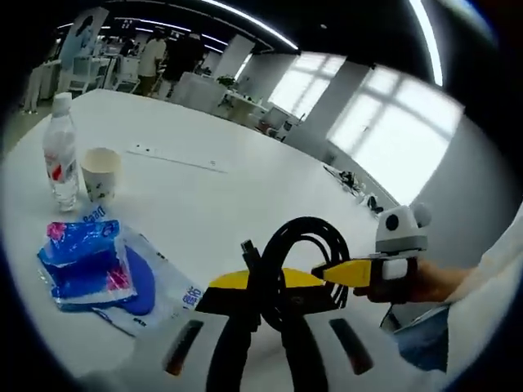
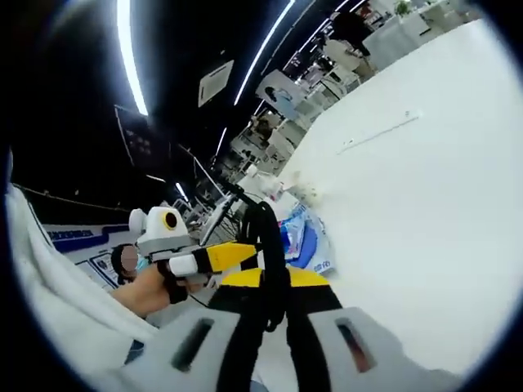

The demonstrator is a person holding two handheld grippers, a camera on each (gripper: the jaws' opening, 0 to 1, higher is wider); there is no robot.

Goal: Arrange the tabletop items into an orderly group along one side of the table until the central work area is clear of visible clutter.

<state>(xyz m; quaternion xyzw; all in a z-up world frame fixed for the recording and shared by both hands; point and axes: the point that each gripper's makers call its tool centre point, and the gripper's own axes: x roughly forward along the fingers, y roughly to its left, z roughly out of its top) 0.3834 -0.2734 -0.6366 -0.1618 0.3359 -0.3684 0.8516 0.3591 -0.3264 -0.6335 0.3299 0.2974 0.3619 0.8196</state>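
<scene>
- I am clamping the left gripper (image 1: 270,286) on a coiled black cable (image 1: 298,245), its yellow-tipped jaws closing around the loops just above the white tabletop (image 1: 245,196).
- The right gripper (image 1: 347,273) is reaching in from the right of the left gripper view, its yellow tip touching the same coil, with a hand (image 1: 429,282) gripping the handle behind it.
- In the right gripper view, I am pinching the right gripper (image 2: 270,282) on the black cable (image 2: 270,245), while the left gripper (image 2: 229,255) is meeting the coil from the left, held by a hand (image 2: 147,290) in a white sleeve.
- Left of the cable, a blue-and-white crinkled plastic packet (image 1: 98,269) is lying flat on the table, well apart from the jaws.
- Beyond the packet, a white paper cup (image 1: 102,173) is standing upright just beside a clear plastic water bottle with a white cap (image 1: 61,151).
- Farther out, a thin pale strip (image 1: 176,158) is lying on the table.
- People are standing among desks at the far end of the room.
</scene>
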